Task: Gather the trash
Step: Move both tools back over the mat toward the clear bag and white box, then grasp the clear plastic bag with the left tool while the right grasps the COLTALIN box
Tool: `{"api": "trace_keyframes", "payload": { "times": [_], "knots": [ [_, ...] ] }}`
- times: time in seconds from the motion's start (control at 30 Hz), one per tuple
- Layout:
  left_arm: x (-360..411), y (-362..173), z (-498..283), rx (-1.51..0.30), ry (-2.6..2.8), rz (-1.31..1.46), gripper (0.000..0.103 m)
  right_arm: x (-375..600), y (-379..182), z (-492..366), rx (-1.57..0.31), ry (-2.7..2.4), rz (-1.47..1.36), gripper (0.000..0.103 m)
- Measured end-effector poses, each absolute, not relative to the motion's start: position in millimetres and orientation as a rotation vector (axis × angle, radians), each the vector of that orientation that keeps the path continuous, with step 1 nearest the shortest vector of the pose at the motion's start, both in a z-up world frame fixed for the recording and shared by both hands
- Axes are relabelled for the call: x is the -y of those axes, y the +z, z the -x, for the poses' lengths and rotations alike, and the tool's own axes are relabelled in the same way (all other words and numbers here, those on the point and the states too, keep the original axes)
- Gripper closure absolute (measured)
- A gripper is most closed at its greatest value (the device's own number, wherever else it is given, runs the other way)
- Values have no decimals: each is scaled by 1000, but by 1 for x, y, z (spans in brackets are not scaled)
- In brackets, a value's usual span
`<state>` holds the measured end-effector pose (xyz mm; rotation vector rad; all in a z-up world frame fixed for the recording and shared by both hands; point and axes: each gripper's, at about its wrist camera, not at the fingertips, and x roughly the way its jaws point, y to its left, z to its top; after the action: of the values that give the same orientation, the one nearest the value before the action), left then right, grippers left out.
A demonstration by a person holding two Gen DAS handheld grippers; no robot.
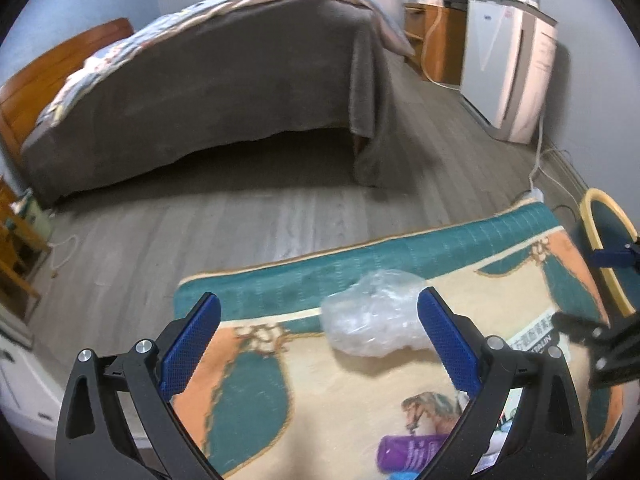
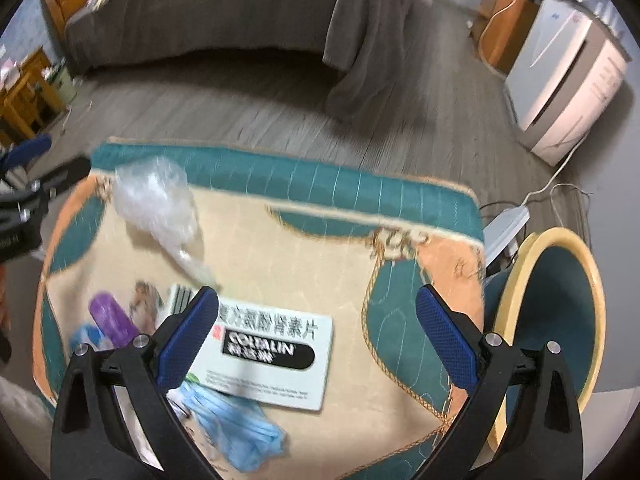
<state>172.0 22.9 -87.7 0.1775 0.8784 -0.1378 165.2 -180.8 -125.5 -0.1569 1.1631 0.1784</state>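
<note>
A crumpled clear plastic bag (image 1: 374, 314) lies on the patterned rug (image 1: 320, 392), just ahead of my open left gripper (image 1: 318, 340) and toward its right finger. In the right wrist view the same plastic bag (image 2: 156, 204) sits at the rug's far left. My right gripper (image 2: 316, 336) is open above a white medicine box (image 2: 272, 364) printed COLTALIN. A blue face mask (image 2: 236, 428) lies below the box, and a purple tube (image 2: 112, 318) lies to its left. The purple tube (image 1: 412, 450) also shows low in the left wrist view. A green bin with a yellow rim (image 2: 560, 320) stands at the rug's right edge.
A bed with a grey cover (image 1: 224, 80) stands beyond the rug on grey wood flooring (image 1: 160, 232). A white appliance (image 1: 508, 68) and wooden cabinet (image 1: 432, 40) line the right wall. A white power strip (image 2: 506, 228) with cables lies by the bin. Wooden furniture (image 2: 24, 96) is at left.
</note>
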Motion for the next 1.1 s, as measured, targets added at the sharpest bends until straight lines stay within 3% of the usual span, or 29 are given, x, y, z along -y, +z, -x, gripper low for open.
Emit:
{"api": "trace_keyframes", "payload": {
  "times": [0.3, 0.7, 0.77, 0.83, 0.97, 1.03, 1.1],
  "knots": [
    [-6, -117, -185, -968, -162, -199, 5, 160, -153, -140, -1233, 381, 412, 6],
    [-8, -128, -199, -1013, -185, -170, 8, 133, -169, -137, -1247, 534, 459, 6],
    [-7, -132, -202, -1030, -206, -162, 15, 127, -170, -135, -1244, 565, 462, 6],
    [-5, -139, -207, -1078, -241, -158, 38, 120, -171, -137, -1234, 592, 476, 6],
    [-4, -143, -211, -1107, -275, -160, 55, 111, -173, -137, -1223, 638, 489, 6],
    [-7, -142, -213, -1117, -278, -146, 70, 108, -173, -136, -1218, 659, 498, 6],
    [-10, -141, -214, -1122, -278, -133, 75, 103, -172, -134, -1220, 696, 505, 6]
  ]
}}
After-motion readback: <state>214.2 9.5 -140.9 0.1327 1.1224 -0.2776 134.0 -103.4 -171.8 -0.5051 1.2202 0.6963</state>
